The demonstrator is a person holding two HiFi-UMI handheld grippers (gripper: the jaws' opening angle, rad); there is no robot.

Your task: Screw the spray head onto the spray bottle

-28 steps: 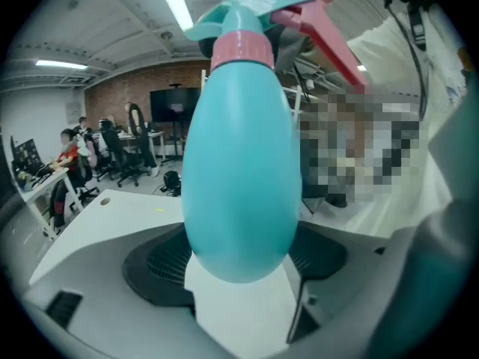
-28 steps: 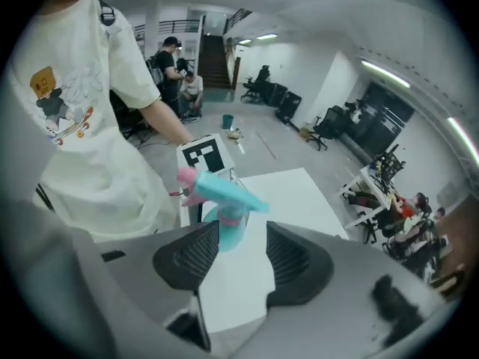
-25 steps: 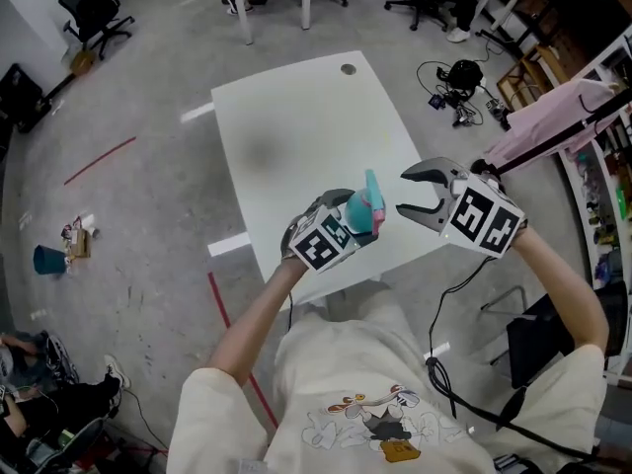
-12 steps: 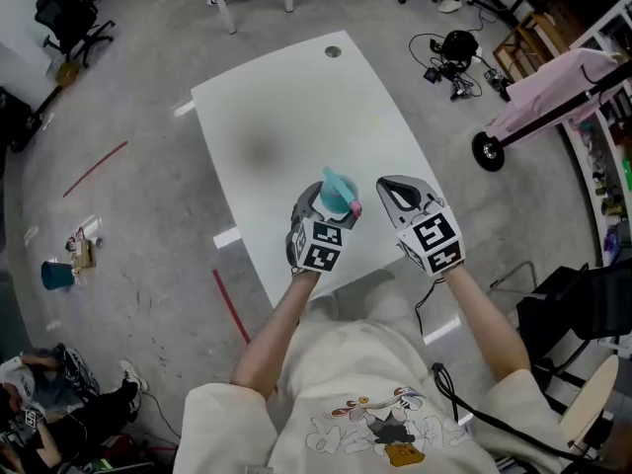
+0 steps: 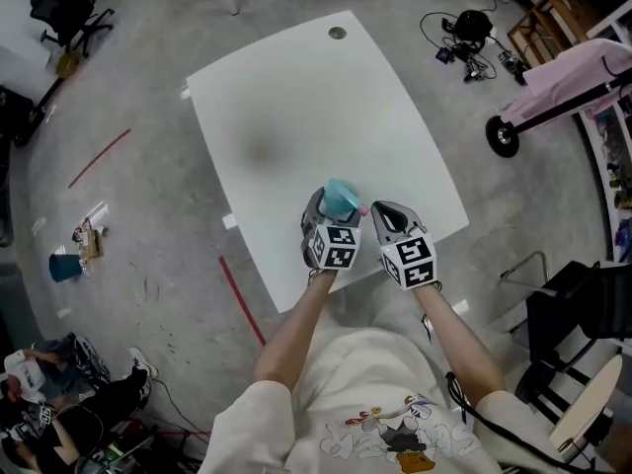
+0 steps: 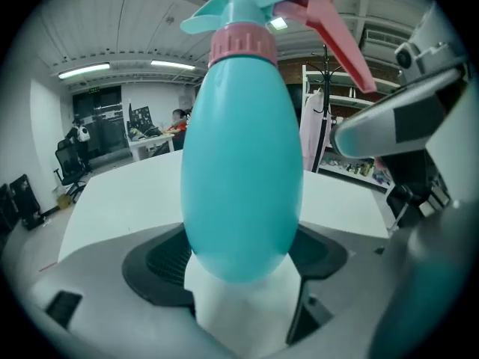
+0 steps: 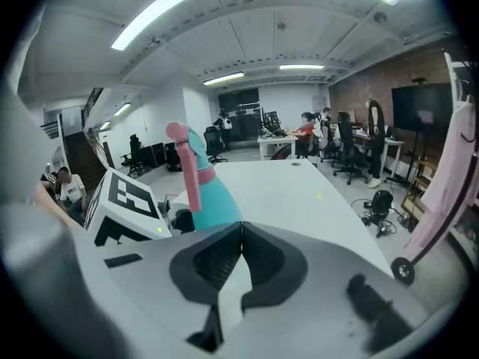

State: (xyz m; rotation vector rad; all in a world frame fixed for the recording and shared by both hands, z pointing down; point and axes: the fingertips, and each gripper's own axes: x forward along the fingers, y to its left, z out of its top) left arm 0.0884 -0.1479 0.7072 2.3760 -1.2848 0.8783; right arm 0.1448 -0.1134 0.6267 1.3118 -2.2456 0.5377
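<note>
Left claw (image 6: 241, 268): I am clamping the spray bottle (image 6: 241, 148) over the table (image 5: 296, 97), spray head (image 6: 254, 10) sitting on top. Right claw (image 7: 238, 253): resting shut, empty (just beside). Risk: rounded body slipping while twisting.

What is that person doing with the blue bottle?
A person stands at a white table with a gripper tool in each hand. The left gripper grips a teal spray bottle by its round body and holds it upright. The spray head, with its pink trigger, sits on top of the bottle; how tightly it is screwed on cannot be told. The right gripper is beside the bottle with its jaws shut and nothing in them.
</note>
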